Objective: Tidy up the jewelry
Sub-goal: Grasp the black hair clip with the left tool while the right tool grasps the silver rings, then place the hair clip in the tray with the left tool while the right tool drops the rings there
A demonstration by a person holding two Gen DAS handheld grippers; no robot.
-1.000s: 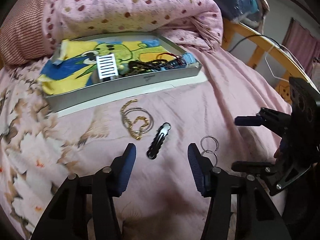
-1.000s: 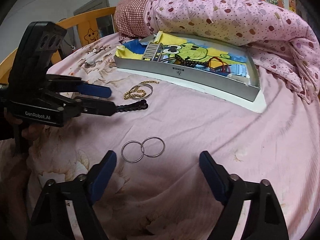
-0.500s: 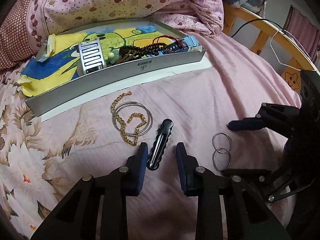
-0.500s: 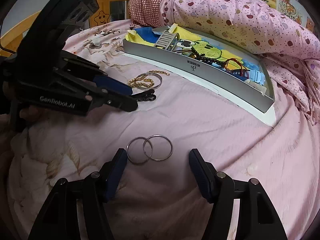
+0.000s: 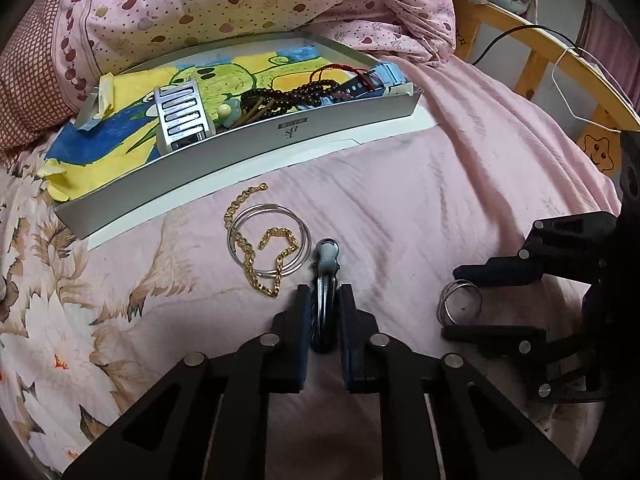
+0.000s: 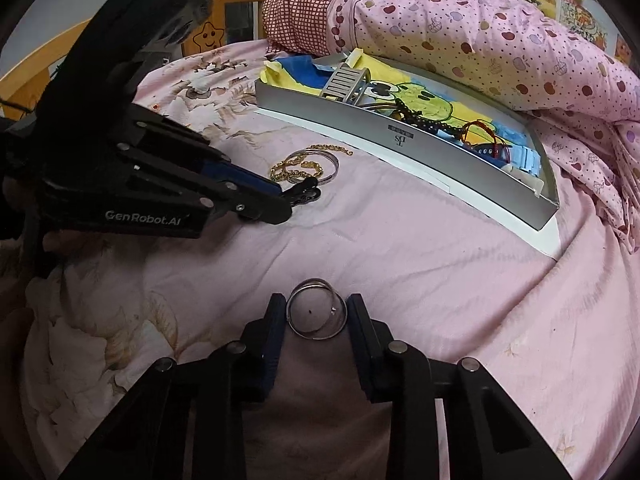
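Both pairs of jaws have narrowed and are closing: my left gripper (image 5: 323, 312) clamps the black hair clip (image 5: 325, 280), my right gripper (image 6: 316, 316) brackets the two overlapped silver rings (image 6: 316, 309), pads touching. Gold chain (image 5: 264, 256) and bangles (image 5: 276, 240) lie on the pink sheet (image 5: 420, 208), near side of the silver tray (image 5: 248, 148).

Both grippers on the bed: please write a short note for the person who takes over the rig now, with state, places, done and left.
Left gripper: jaws closing, the black hair clip is between the pads, lying on the pink sheet.
Right gripper: jaws closing, the two silver rings sit between the pads, pushed together.
Loose on the sheet: gold chain lying across the large silver hoops, in front of the grey tray.
Done: metal cuff, dark bead strings and a blue watch are in the tray.
Left: lift clip and rings into the tray, then chain and hoops.
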